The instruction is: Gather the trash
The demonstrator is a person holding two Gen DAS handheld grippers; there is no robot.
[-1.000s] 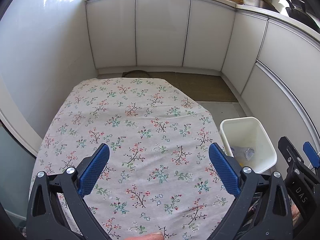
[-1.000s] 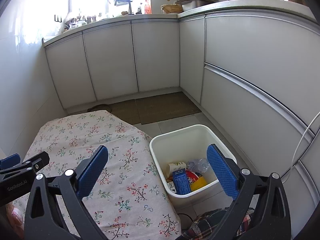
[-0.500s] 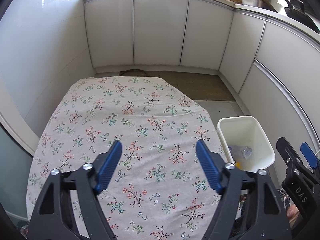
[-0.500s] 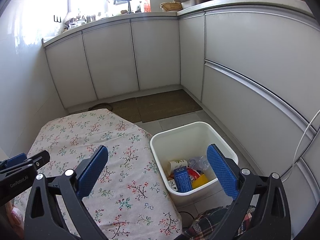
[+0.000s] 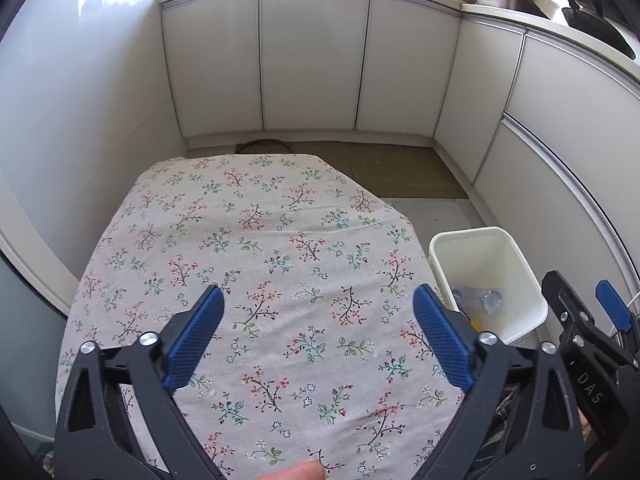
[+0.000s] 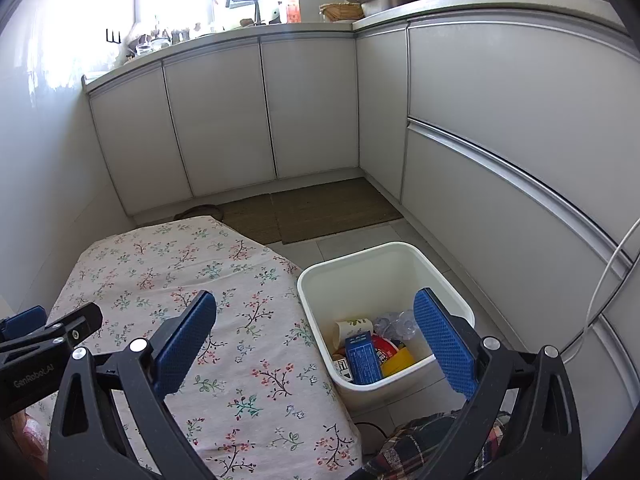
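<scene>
A white bin (image 6: 448, 292) stands on the floor right of the table; it also shows in the left wrist view (image 5: 516, 256). In it lie a blue carton (image 6: 362, 356), a paper cup (image 6: 354, 326), a crumpled clear bottle (image 6: 396, 322), and red and yellow wrappers (image 6: 394, 358). My left gripper (image 5: 318, 334) is open and empty above the floral tablecloth (image 5: 260, 240). My right gripper (image 6: 316, 338) is open and empty, over the table's right edge and the bin. No trash shows on the cloth.
White kitchen cabinets (image 6: 312, 108) wrap around the back and right. A brown mat (image 6: 320, 212) lies on the floor beyond the table. A white cable (image 6: 608, 276) hangs at the right. A plaid cloth (image 6: 416, 444) shows below the bin.
My left gripper closed partway half a second ago and has opened wide again, drawing back slightly over the cloth. The right gripper has barely moved.
</scene>
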